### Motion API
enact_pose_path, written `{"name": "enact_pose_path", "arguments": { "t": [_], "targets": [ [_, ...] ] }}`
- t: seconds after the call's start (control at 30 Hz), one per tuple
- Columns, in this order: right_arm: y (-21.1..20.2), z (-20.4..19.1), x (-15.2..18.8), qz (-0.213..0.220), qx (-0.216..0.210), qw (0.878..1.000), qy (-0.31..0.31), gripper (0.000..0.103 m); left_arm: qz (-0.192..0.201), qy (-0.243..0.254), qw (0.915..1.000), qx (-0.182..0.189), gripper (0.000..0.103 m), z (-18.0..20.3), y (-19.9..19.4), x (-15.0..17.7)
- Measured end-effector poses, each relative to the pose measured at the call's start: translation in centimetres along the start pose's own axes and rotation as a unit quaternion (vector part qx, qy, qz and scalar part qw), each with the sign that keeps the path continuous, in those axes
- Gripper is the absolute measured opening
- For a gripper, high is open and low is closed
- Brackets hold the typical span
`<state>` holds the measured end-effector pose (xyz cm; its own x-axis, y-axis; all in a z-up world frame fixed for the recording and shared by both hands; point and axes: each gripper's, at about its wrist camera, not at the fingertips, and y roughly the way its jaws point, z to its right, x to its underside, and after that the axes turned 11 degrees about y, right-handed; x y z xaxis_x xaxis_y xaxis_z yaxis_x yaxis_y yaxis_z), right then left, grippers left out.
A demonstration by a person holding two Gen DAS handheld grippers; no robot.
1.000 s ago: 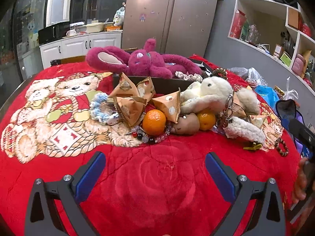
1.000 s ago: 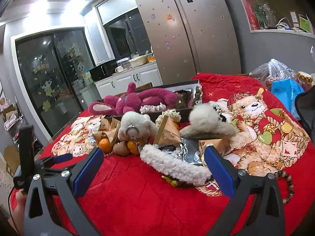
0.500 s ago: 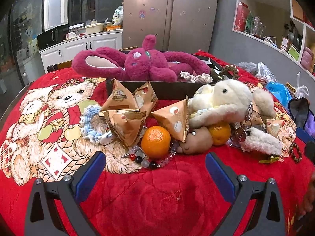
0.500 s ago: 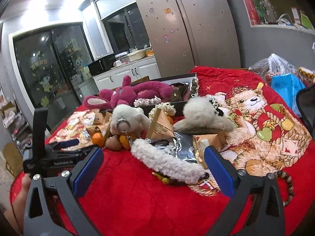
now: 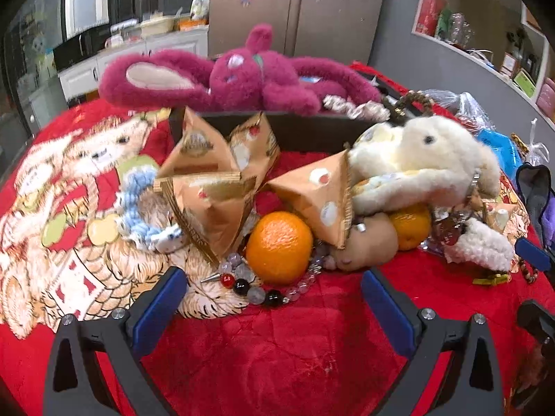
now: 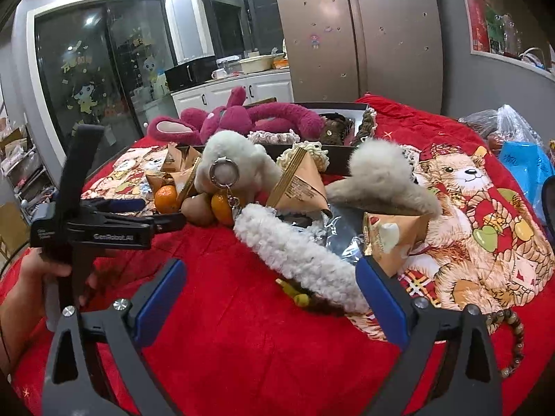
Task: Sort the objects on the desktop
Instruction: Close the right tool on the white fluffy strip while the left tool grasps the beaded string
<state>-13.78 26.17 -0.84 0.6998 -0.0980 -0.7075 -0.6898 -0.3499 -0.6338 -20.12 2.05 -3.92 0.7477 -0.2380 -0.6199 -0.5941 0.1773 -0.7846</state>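
Note:
My left gripper (image 5: 274, 298) is open and empty, just in front of an orange (image 5: 279, 247) ringed by a bead bracelet (image 5: 255, 289). Behind it lie brown triangular snack packs (image 5: 211, 204), a second orange (image 5: 411, 225), a brown potato-like lump (image 5: 367, 242) and a white plush toy (image 5: 423, 159). My right gripper (image 6: 270, 287) is open and empty, near a white fluffy headband (image 6: 298, 256). A snack pack (image 6: 392, 239) lies by its right finger. The left gripper shows in the right wrist view (image 6: 138, 213).
A dark box (image 5: 305, 128) holds a magenta plush rabbit (image 5: 239, 76) at the back. A red bear-print blanket (image 5: 277, 343) covers the table. A wooden bead bracelet (image 6: 513, 339) lies at right. A blue bag (image 6: 523, 170) and plastic bags sit at the far right edge.
My left gripper has moved forward toward the orange and bead bracelet. My right gripper has moved closer to the white headband. Both stay open.

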Motion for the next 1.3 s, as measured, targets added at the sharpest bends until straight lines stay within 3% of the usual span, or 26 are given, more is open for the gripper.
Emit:
{"name": "enact_pose_path", "arguments": {
  "t": [0.17,0.3,0.43,0.57,0.7,0.93,0.97,1.1,1.17,1.3],
  "targets": [
    [0.8,0.2,-0.3,-0.014,-0.006,1.0,-0.001,0.095,-0.004,0.005,1.0,-0.008,0.103,0.1,0.2,-0.1],
    [1.2,-0.1,-0.4,-0.018,0.007,1.0,-0.012,0.094,-0.021,0.03,0.9987,-0.035,0.103,1.1,0.7,-0.2],
    [2.1,-0.2,-0.8,-0.028,0.021,0.999,-0.029,0.094,-0.02,0.024,0.9991,-0.029,0.103,0.8,0.6,-0.1],
    [3.5,0.6,-1.2,-0.05,0.039,0.998,-0.015,0.081,-0.021,0.025,0.999,-0.031,0.103,0.8,0.6,-0.1],
    [3.4,1.1,-1.3,-0.044,0.055,0.998,-0.002,0.068,-0.021,0.026,0.9989,-0.033,0.103,0.9,0.7,-0.1],
    [2.4,0.6,-0.7,-0.023,0.076,0.997,-0.01,0.054,-0.02,0.027,0.9988,-0.037,0.103,0.9,0.6,-0.2],
    [2.1,0.7,-0.7,-0.013,0.083,0.996,-0.001,0.047,-0.019,0.027,0.9988,-0.036,0.103,1.0,0.5,-0.1],
    [1.3,1.1,-0.3,-0.003,0.068,0.997,0.031,0.041,-0.005,0.021,0.999,-0.04,0.085,0.8,-0.1,0.1],
    [1.2,0.9,-0.3,-0.002,0.064,0.997,0.03,0.039,0.002,0.016,0.9988,-0.047,0.065,0.7,-0.4,0.1],
    [0.9,0.7,-0.1,-0.003,0.056,0.998,0.026,0.035,0.014,-0.001,0.9994,-0.033,0.044,0.0,-0.8,0.2]
  ]
}}
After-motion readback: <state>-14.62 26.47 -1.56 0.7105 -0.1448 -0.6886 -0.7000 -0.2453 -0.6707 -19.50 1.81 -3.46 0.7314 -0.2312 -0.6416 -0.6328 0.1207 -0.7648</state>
